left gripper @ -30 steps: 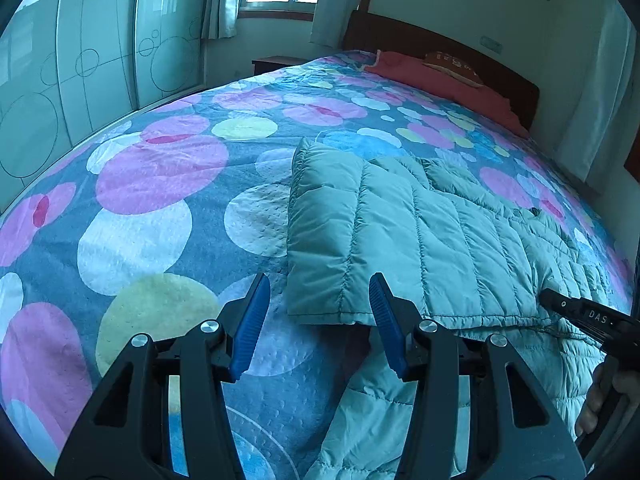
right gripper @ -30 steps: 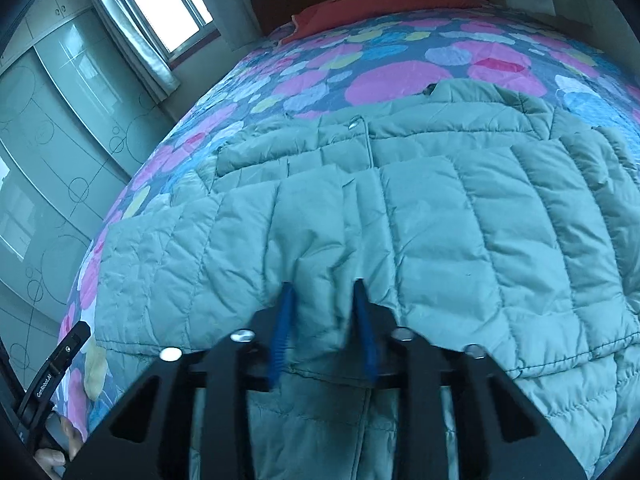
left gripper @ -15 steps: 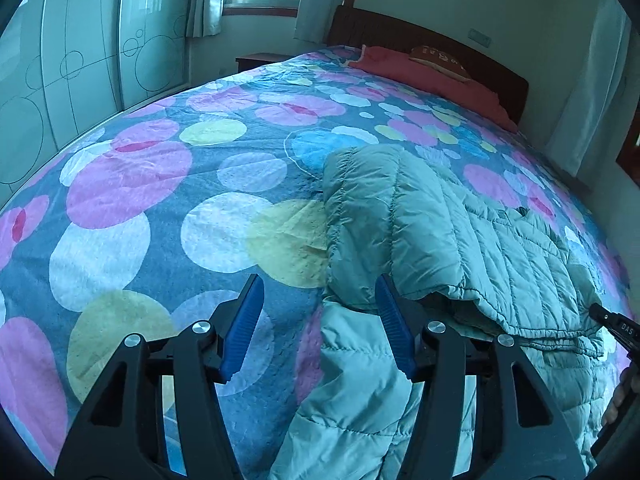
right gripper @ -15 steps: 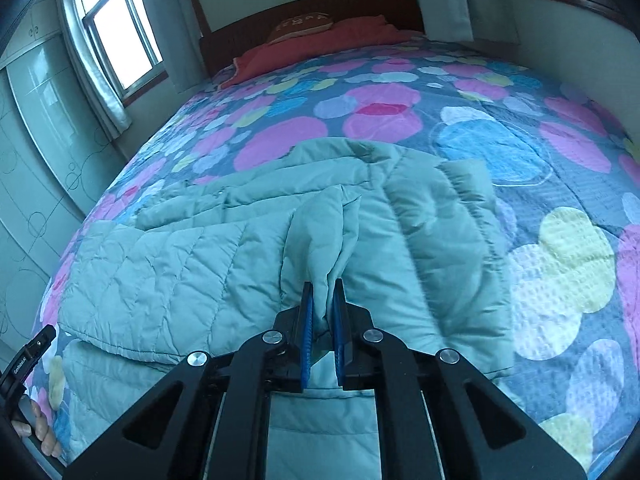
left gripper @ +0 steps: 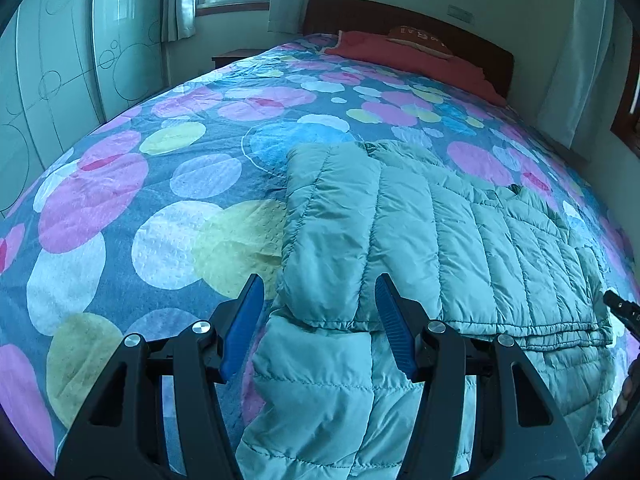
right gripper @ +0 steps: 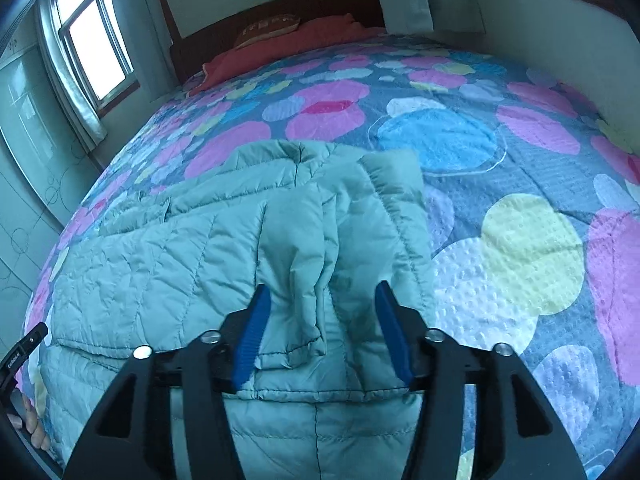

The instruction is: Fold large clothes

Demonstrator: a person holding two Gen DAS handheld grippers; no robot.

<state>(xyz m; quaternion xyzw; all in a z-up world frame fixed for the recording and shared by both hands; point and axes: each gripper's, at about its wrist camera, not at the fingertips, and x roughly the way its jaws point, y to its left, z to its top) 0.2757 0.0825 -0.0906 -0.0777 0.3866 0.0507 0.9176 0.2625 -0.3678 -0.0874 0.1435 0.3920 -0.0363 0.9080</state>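
Jacket (left gripper: 420,240) lies folded mid-bed (left gripper: 160,184). Right gripper (right gripper: 322,330) jaws are opening, a fabric ridge loose between them; left gripper (left gripper: 318,320) open, gripping nothing.

A wide bed (left gripper: 168,184) with a dotted cover fills the room, its dark wooden headboard (left gripper: 420,24) against a pale wall. Daylight enters a curtained window (right gripper: 96,56). Pale wardrobe doors (left gripper: 52,80) with circle patterns stand alongside.

Right gripper (right gripper: 320,330) fingers are opening; left gripper (left gripper: 318,320) fingers spread apart.
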